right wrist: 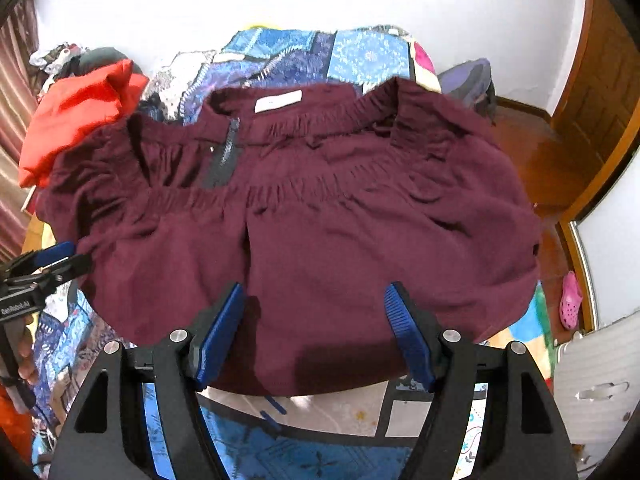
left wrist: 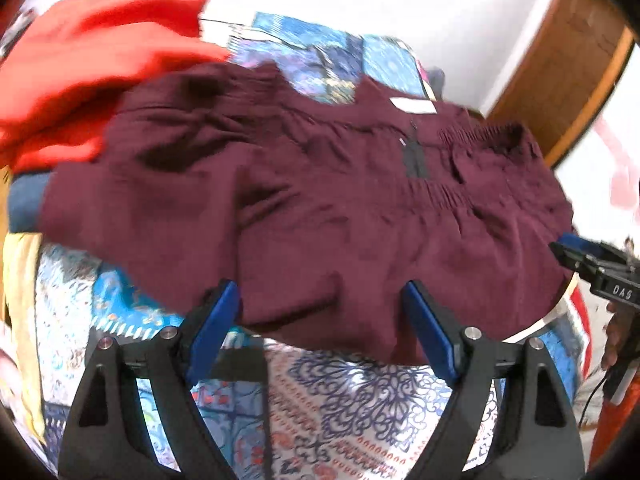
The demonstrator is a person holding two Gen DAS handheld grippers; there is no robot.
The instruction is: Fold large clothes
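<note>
A large maroon garment with a smocked waist, dark zipper and white label lies spread on a patterned bedspread; it also shows in the right wrist view. My left gripper is open, its blue pads either side of the garment's near hem. My right gripper is open over the near edge of the garment. The right gripper's tip shows at the garment's right side in the left wrist view. The left gripper shows at the garment's left edge in the right wrist view.
An orange-red garment lies heaped at the back left, also seen in the right wrist view. A wooden door stands on the right. A pink clog lies on the floor. White furniture stands at lower right.
</note>
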